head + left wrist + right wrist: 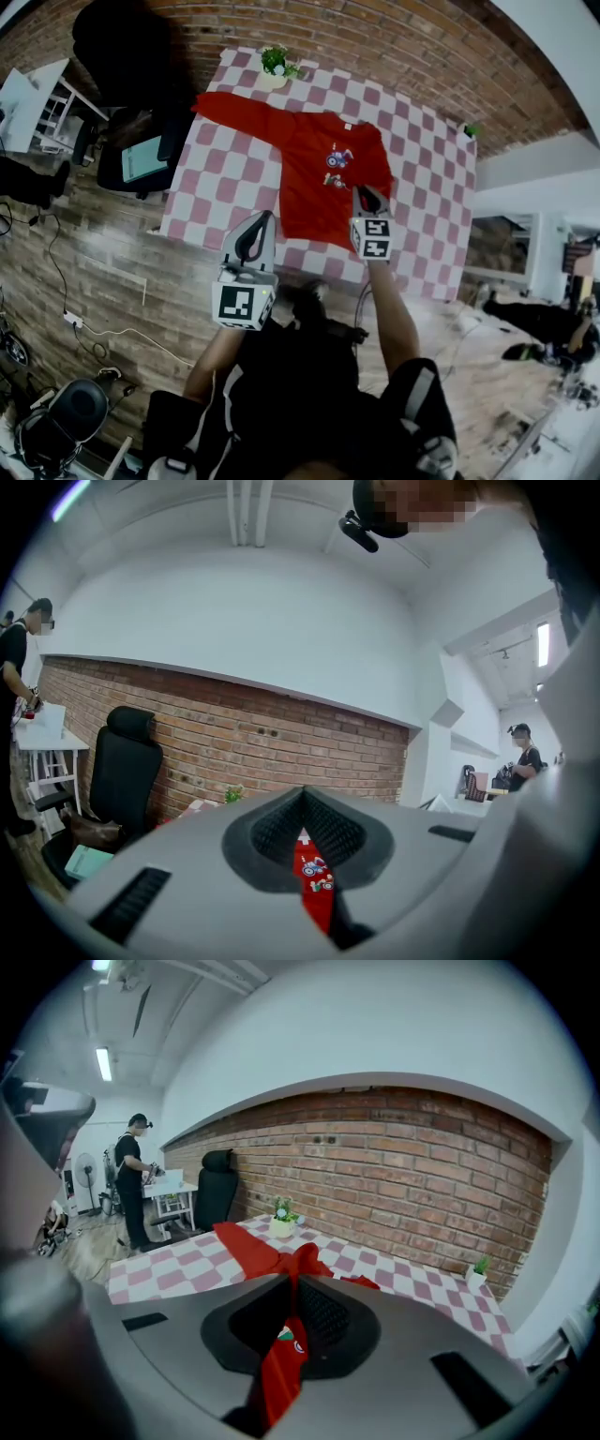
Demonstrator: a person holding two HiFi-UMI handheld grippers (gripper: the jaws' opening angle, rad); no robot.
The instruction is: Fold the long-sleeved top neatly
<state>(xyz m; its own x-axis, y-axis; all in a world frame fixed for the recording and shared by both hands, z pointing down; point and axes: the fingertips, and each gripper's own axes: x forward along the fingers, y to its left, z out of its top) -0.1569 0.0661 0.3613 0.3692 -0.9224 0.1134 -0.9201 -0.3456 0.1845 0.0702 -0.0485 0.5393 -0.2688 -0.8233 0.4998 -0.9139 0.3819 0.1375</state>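
**A:** Looking down from the head view, where does the long-sleeved top (314, 178) lie?

**B:** It lies flat on the checked table (225, 178), chest print facing up. One sleeve (239, 111) stretches out towards the far left corner, and its end is near the potted plant (275, 64) at the table's far edge.

**A:** What is the right gripper (367, 191) doing?

**B:** It sits over the right side of the top, below the print. In the right gripper view the jaws are closed on a fold of red cloth. The fabric fills the narrow slot between them and runs on towards the rest of the top (253, 1246) on the table.

**A:** Which part of the top is that?

**B:** I cannot say whether it is the other sleeve or the side edge.

**A:** And the left gripper (263, 217)?

**B:** It hovers at the near edge of the table, just beside the top's lower left corner. In the left gripper view its jaws are together with nothing pinched. The red top (317, 892) and its print only show through the slit, lying farther off.

**A:** Anything else nearby?

**B:** A black office chair (141, 155) stands by the table's left side, in front of a brick wall.
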